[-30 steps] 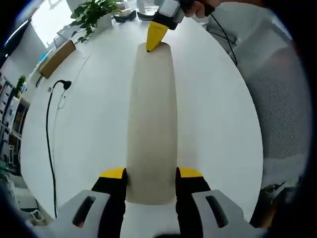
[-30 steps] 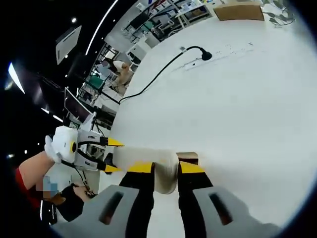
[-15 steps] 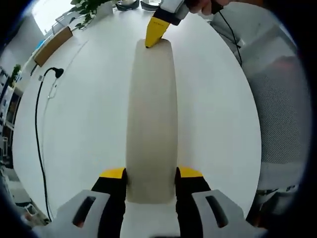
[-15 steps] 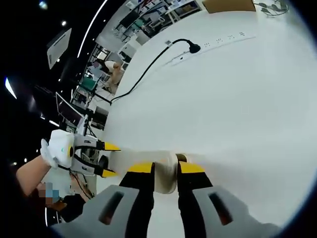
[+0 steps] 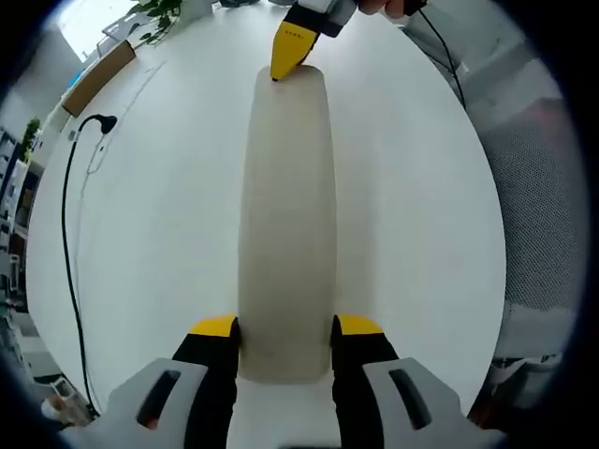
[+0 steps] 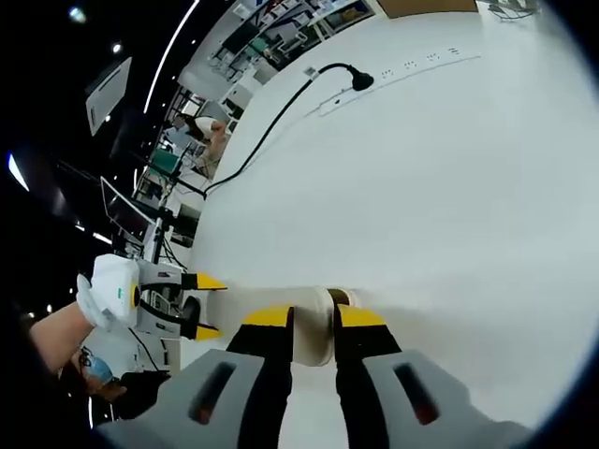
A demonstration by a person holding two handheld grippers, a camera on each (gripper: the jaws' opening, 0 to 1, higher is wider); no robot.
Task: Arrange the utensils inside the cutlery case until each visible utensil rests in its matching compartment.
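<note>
Simply smooth, rounded beige cutlery case (image 5: 285, 215)

Left tongs (image 5: 285, 329) clamp the near end of the beige cutlery case (image 5: 285, 206), right tongs (image 5: 292, 49) at its far end.

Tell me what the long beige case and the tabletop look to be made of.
The case: probably matte plastic, possibly a wheat-fibre blend. It is evenly beige, has rounded ends and shows no glare. The table: a smooth white surface, likely laminate or painted board, with a soft sheen and no grain. Both grippers, left and right, clamp the case.
</note>
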